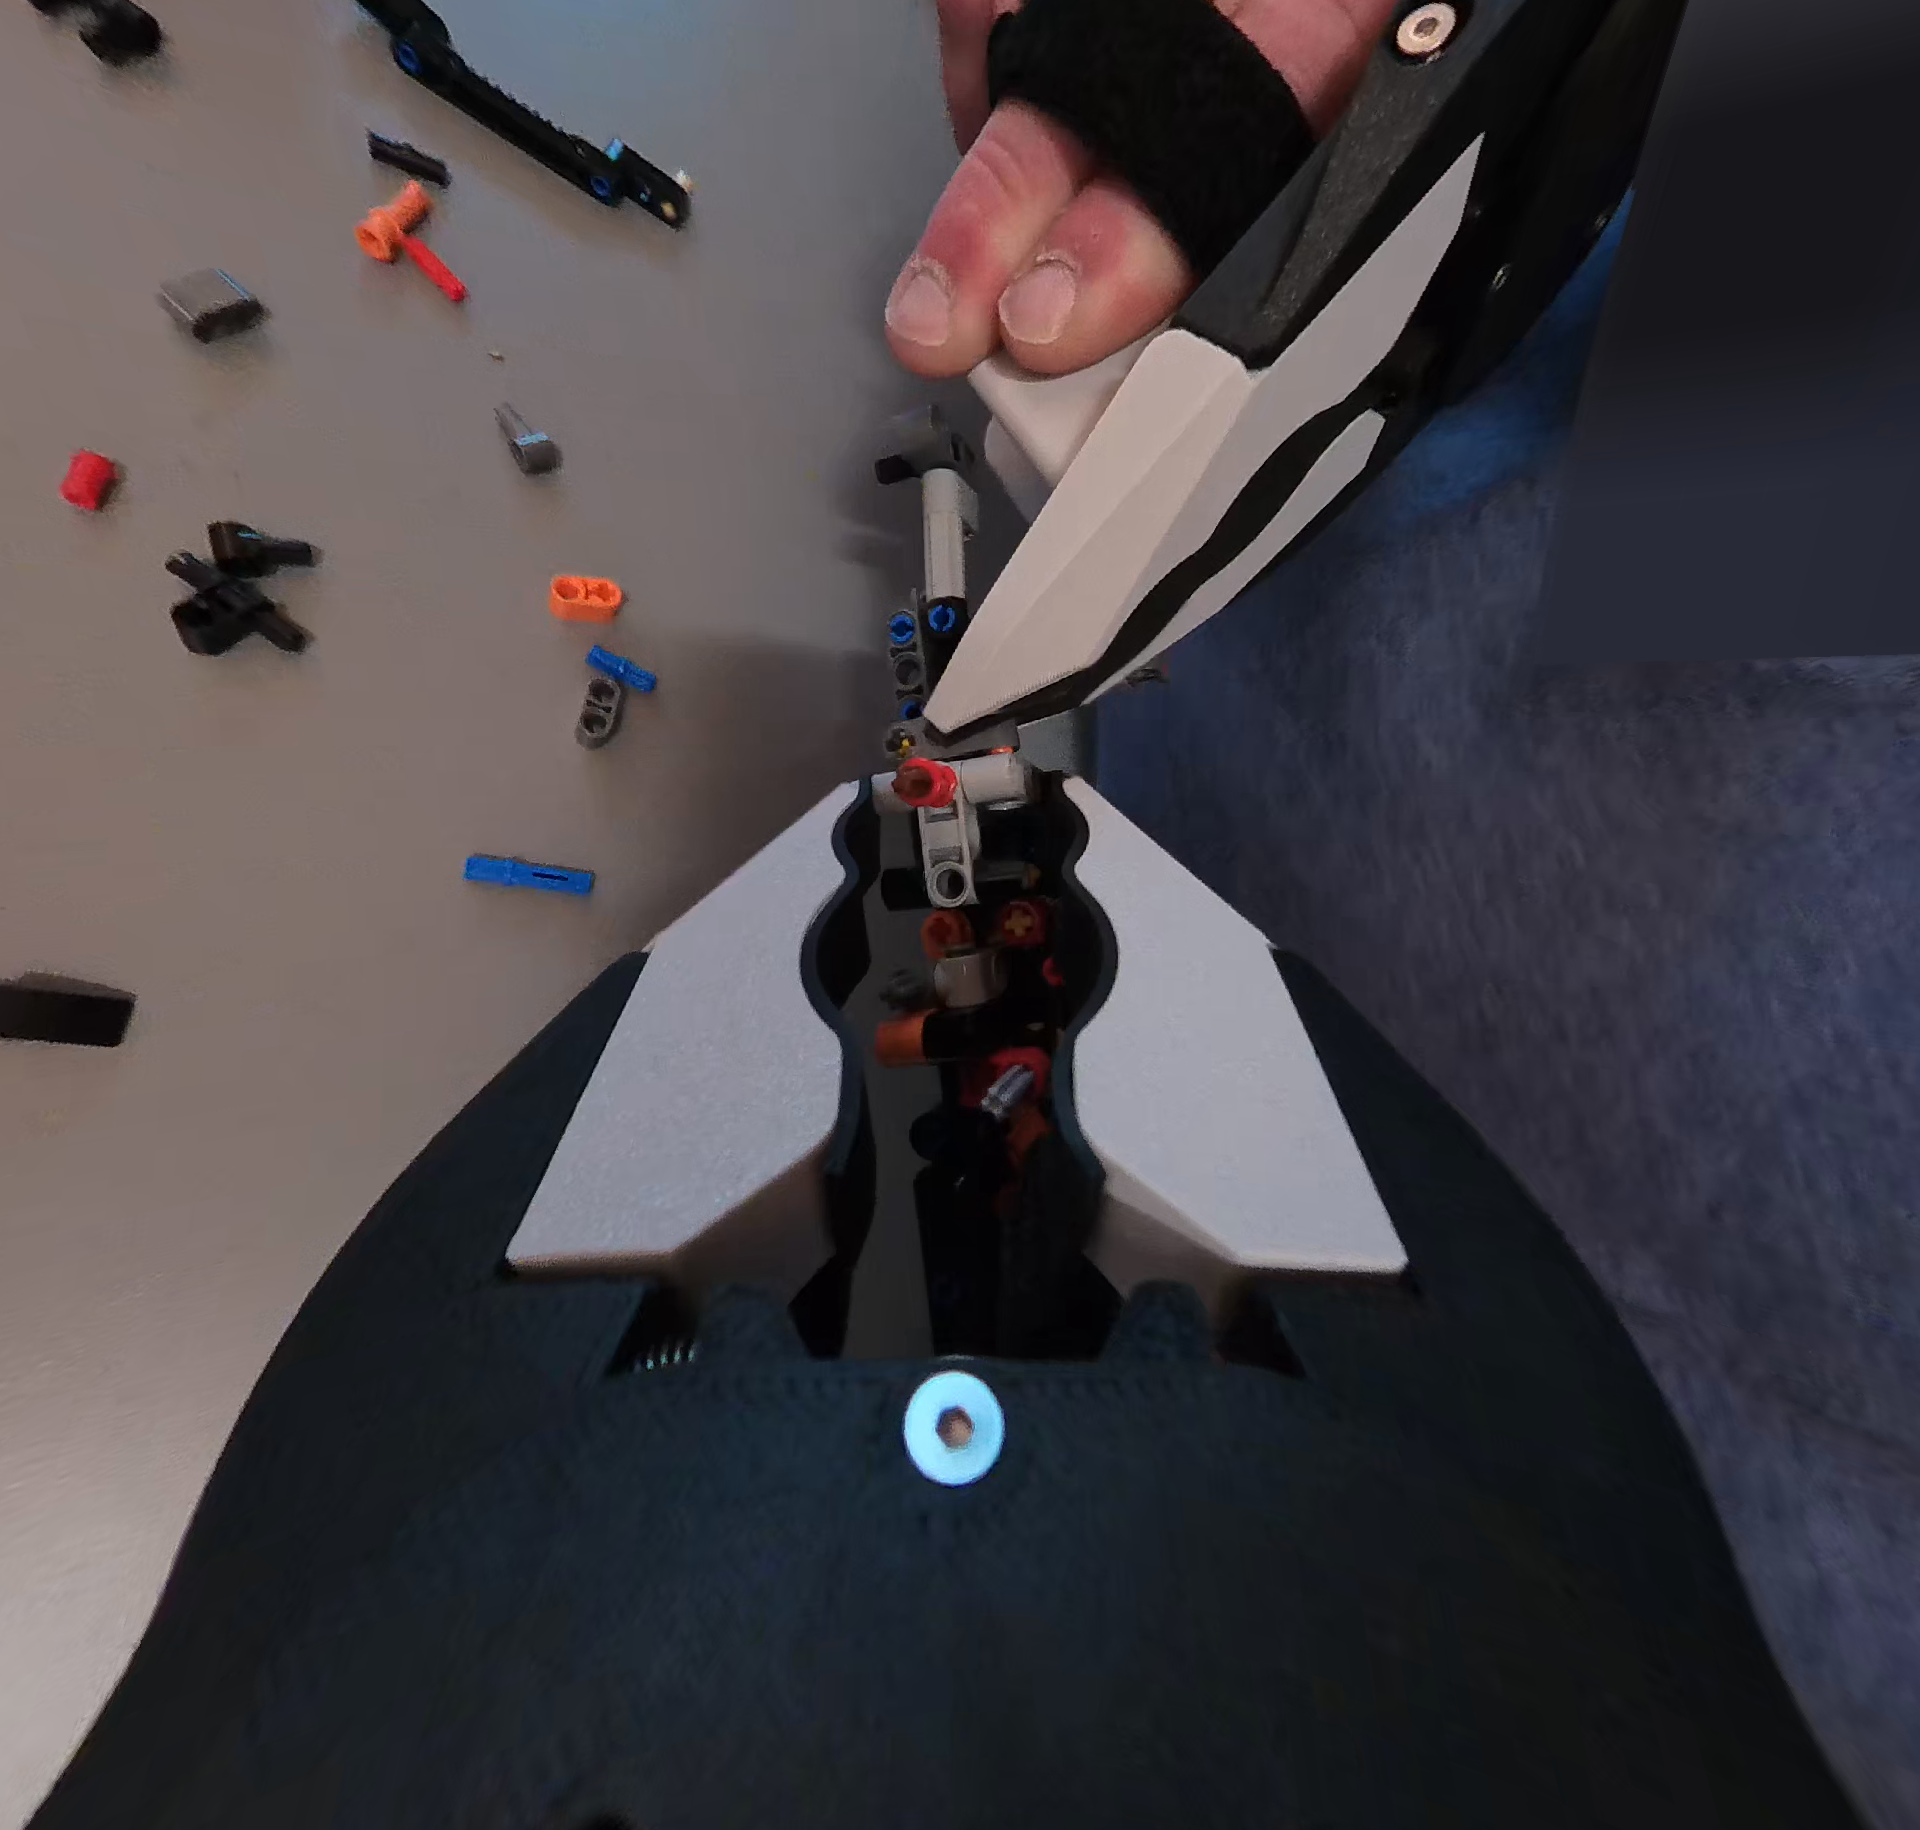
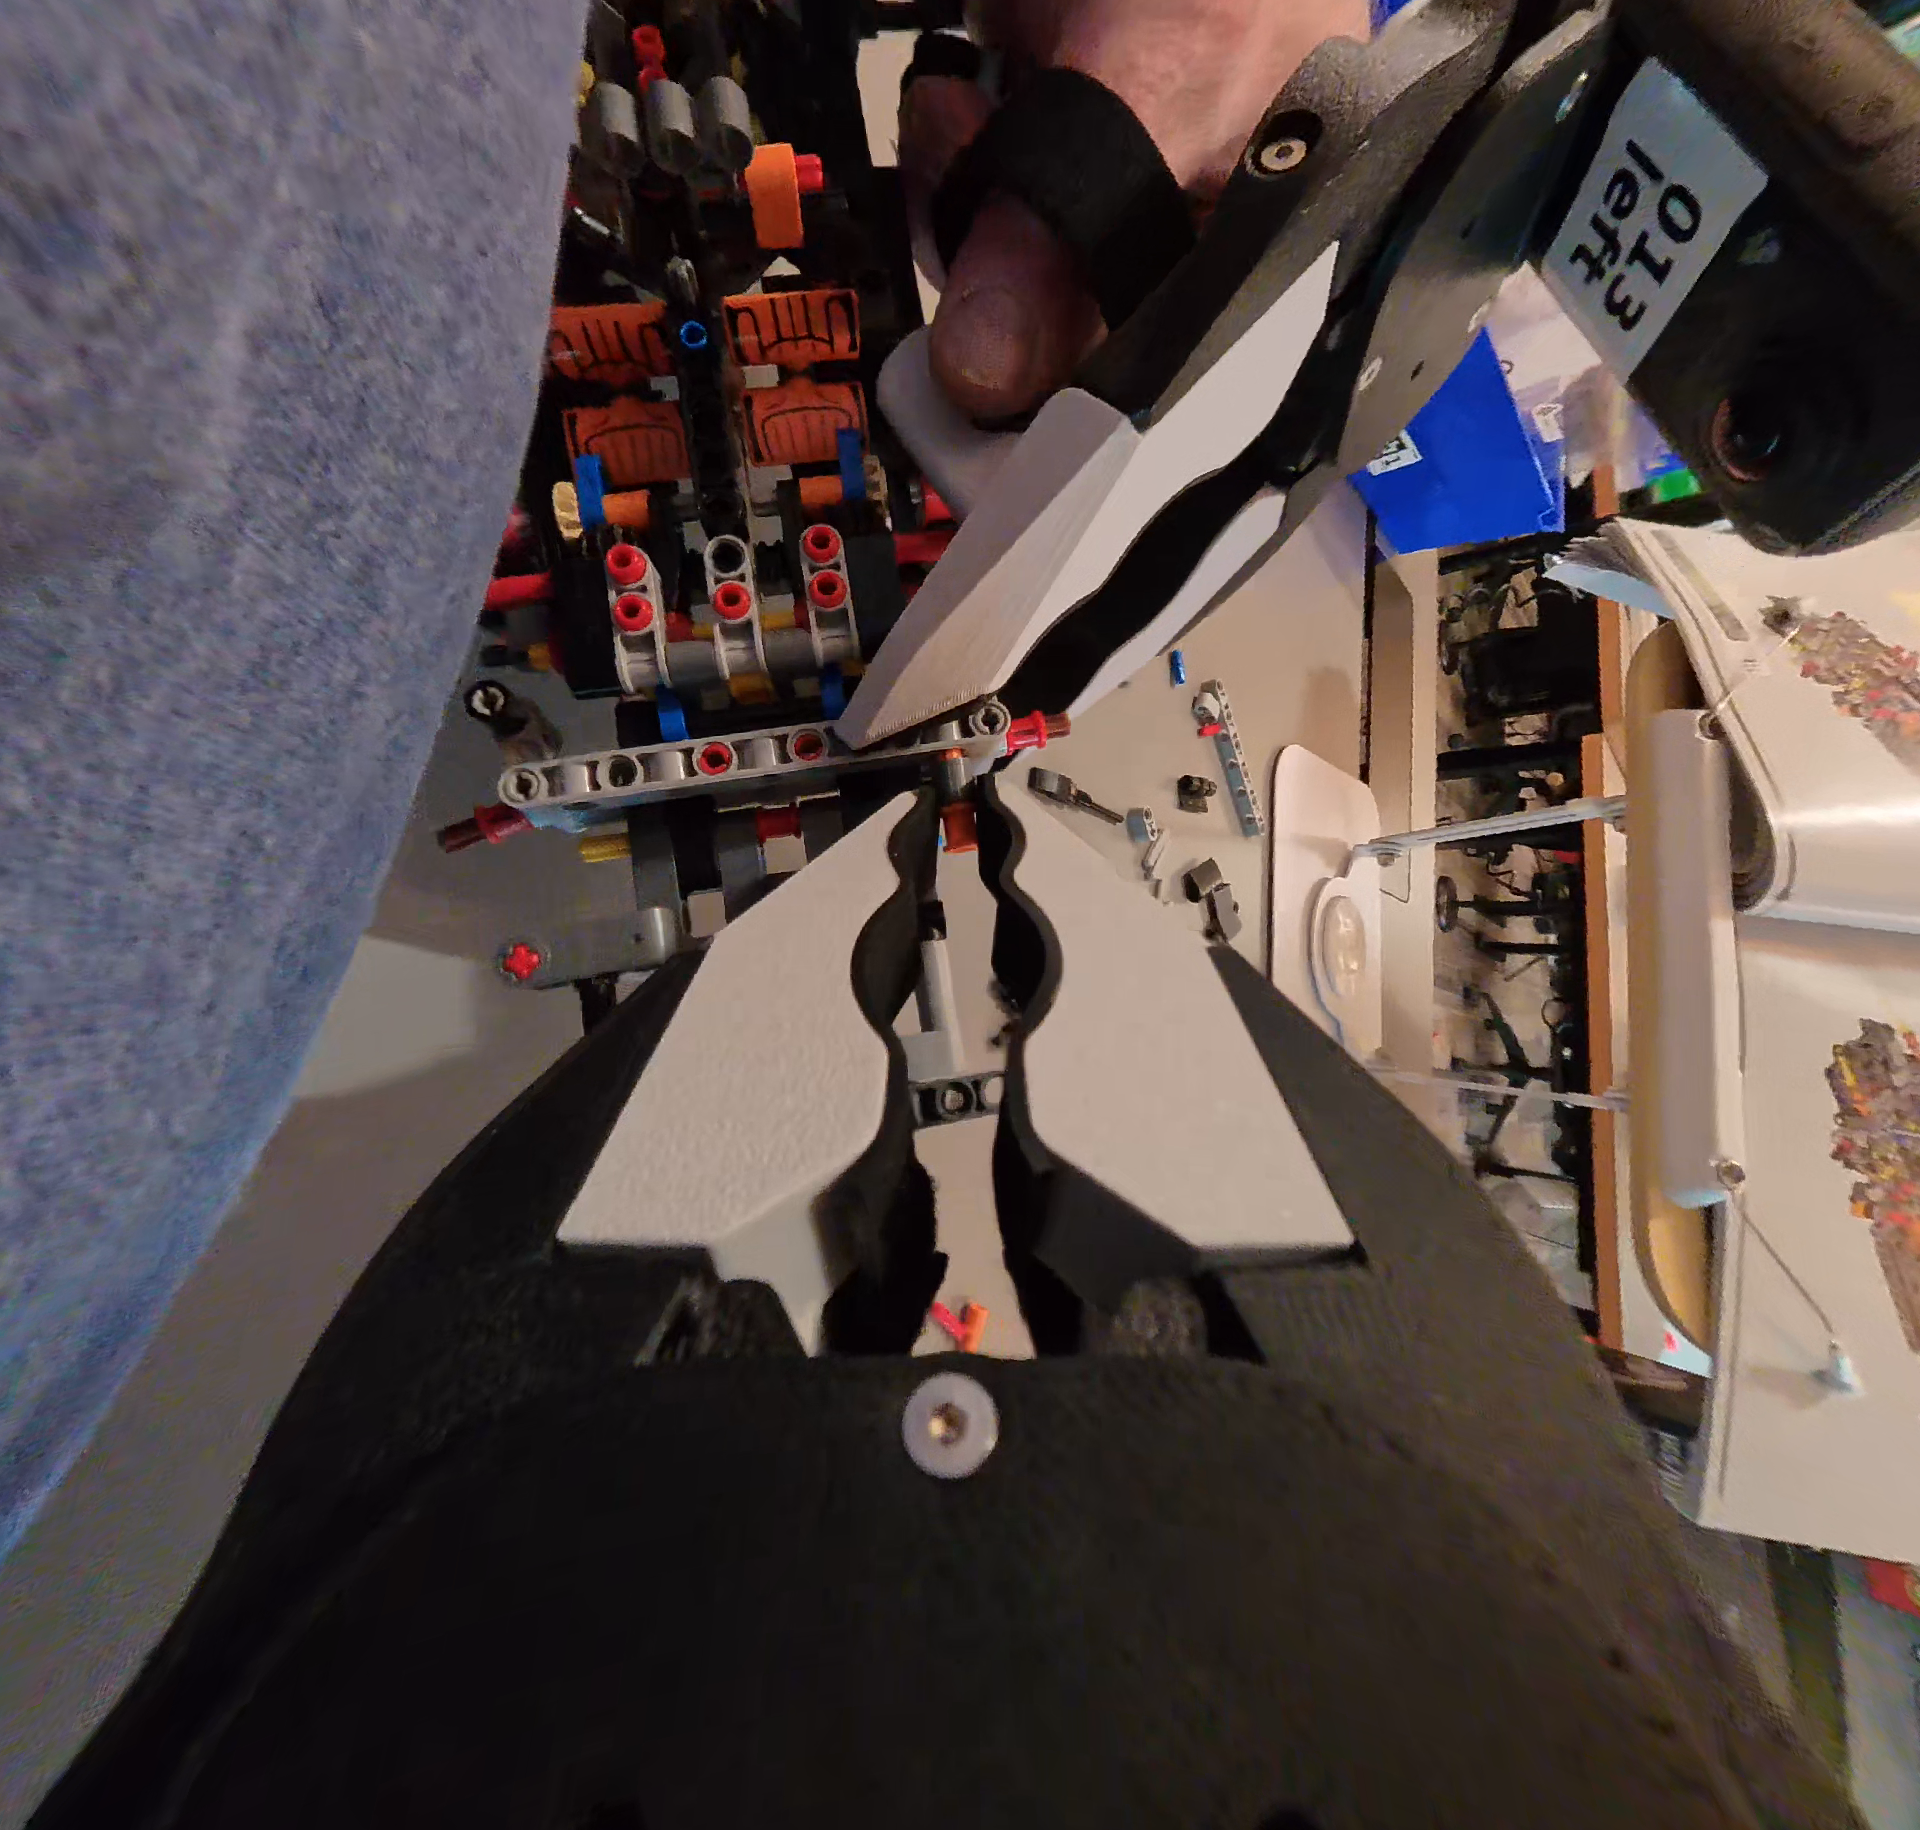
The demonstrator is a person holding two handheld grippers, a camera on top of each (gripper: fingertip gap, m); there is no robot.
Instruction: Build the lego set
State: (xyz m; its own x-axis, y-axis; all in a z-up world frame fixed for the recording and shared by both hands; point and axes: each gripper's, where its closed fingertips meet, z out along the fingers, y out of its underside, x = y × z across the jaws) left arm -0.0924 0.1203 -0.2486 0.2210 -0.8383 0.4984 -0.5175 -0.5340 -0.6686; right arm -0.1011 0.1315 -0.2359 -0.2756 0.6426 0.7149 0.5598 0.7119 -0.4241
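A black, orange and grey lego model (image 2: 727, 492) is held up close to a blue garment. My left gripper (image 1: 966, 793) is shut on the model's edge, with a light grey connector and red pin (image 1: 925, 783) between its pads. In the right wrist view it (image 2: 862, 731) comes from the upper right, its tips on the long grey beam (image 2: 665, 767). My right gripper (image 2: 956, 798) is nearly shut on a small orange pin (image 2: 958, 830) just under that beam. In the left wrist view its tip (image 1: 935, 726) touches the model from above.
Loose pieces lie on the grey table at left: a long black beam (image 1: 509, 87), an orange connector (image 1: 585, 598), a blue pin (image 1: 528, 873), a red bush (image 1: 87, 479). A person's blue garment (image 2: 260, 430) fills the left. An instruction booklet (image 2: 1849, 949) and a blue bin (image 2: 1455, 450) are at right.
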